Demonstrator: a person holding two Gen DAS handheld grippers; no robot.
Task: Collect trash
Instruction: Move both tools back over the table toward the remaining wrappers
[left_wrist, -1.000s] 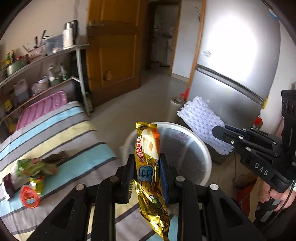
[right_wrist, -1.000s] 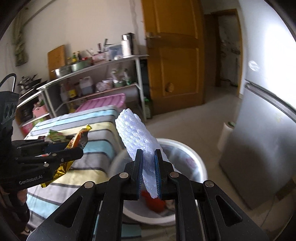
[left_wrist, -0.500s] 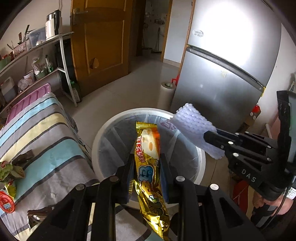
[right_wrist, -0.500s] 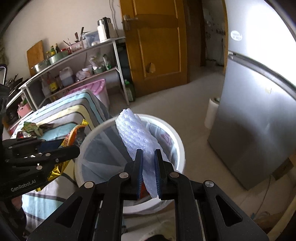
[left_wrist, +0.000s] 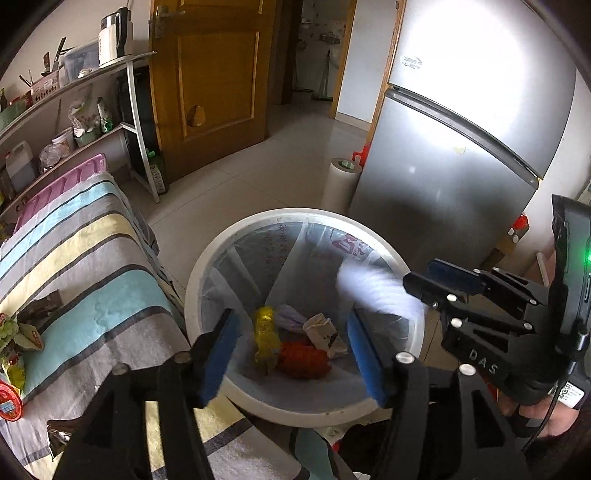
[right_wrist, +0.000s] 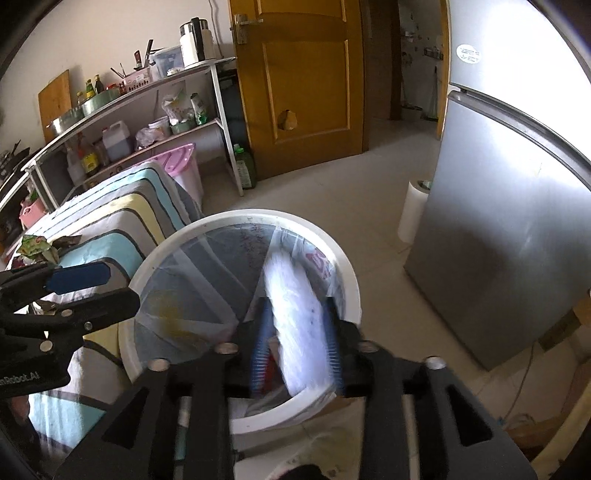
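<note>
1. Left wrist: just popped open the left gripper (left_wrist: 291, 347), nothing between the pads now; gold snack wrapper (left_wrist: 266, 334) dropped into the white trash bin (left_wrist: 207, 258).
2. Right wrist: right gripper (right_wrist: 295, 347) jaws just spread too, blurry white foam sleeve (right_wrist: 295, 317) loose between them, over the bin.

One bin (left_wrist: 207, 266), four trash pieces inside, one foam sheet (right_wrist: 295, 314), two grippers, one fridge (left_wrist: 461, 147), one door (left_wrist: 214, 85), one paper roll (left_wrist: 341, 181)

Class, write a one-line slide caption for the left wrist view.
Open left tongs above a white bin, gold wrapper lying inside among other trash.
</note>
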